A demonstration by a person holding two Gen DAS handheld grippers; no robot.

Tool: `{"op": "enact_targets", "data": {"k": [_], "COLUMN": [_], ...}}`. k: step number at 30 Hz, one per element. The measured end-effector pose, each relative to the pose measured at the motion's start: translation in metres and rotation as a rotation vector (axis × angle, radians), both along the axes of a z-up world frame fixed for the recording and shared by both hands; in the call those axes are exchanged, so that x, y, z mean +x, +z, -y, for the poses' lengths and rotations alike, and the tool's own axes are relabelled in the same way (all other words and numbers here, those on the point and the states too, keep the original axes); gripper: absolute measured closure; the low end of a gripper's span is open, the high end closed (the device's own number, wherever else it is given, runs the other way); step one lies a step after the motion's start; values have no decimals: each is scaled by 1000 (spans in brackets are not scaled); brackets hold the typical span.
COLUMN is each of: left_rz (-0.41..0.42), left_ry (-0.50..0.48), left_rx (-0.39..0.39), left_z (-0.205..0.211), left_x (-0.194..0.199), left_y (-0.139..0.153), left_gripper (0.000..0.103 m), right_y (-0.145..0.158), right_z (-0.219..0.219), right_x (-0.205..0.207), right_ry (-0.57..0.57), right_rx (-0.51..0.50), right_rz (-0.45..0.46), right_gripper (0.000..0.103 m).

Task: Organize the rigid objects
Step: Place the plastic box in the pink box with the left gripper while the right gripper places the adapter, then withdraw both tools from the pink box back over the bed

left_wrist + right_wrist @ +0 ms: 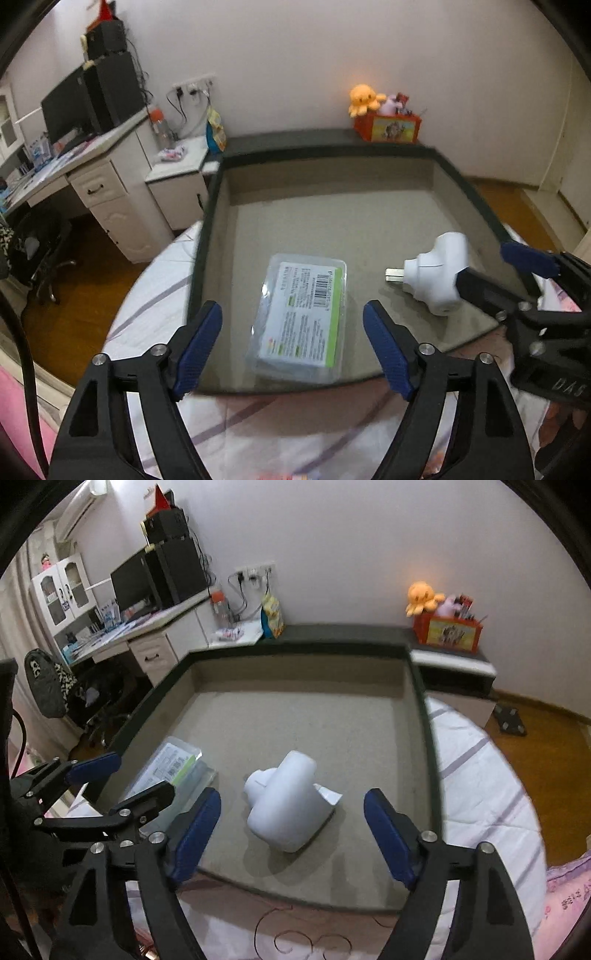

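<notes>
A shallow grey tray with a dark rim (207, 229) (421, 709) lies on a bed. In it lies a clear plastic box with a white and green label (303, 317) (170, 771) on the left. A white plug adapter (436, 273) (288, 805) lies on the right, metal prongs pointing left in the left wrist view. My left gripper (291, 350) (122, 775) is open, its fingers on either side of the box's near end. My right gripper (291, 830) (495, 273) is open, its fingers on either side of the adapter. Neither holds anything.
The bedsheet (487, 797) is white with purple stripes. A red box with an orange plush toy (384, 122) (447, 624) stands by the wall behind the tray. A white desk with monitor (85, 107) and a black chair (48, 686) stand to the left. Wooden floor (546, 768) lies right.
</notes>
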State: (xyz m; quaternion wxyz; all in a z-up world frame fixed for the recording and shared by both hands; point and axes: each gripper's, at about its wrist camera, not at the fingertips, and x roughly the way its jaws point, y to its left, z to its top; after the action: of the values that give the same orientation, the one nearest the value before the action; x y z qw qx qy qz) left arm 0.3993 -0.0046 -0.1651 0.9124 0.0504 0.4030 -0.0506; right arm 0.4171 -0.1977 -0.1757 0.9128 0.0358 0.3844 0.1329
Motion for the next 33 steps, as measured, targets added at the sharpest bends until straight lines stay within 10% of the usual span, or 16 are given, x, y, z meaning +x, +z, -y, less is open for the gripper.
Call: {"op": "enact_targets", "data": {"k": [12,33], "left_rz": [360,656], "left_ry": [79,125], "left_rx": [18,-34], "left_z": [-7,-7], "left_x": [-166,-349], "left_y": [84,148], "left_gripper": [0,0], "right_y": [84,148], "right_z": [-1,5], "right_x": [-142,-333], "right_ry": [-58,-138], "right_rx": [-61,-64], "right_rz": [310,590], "right_gripper": [0,0]}}
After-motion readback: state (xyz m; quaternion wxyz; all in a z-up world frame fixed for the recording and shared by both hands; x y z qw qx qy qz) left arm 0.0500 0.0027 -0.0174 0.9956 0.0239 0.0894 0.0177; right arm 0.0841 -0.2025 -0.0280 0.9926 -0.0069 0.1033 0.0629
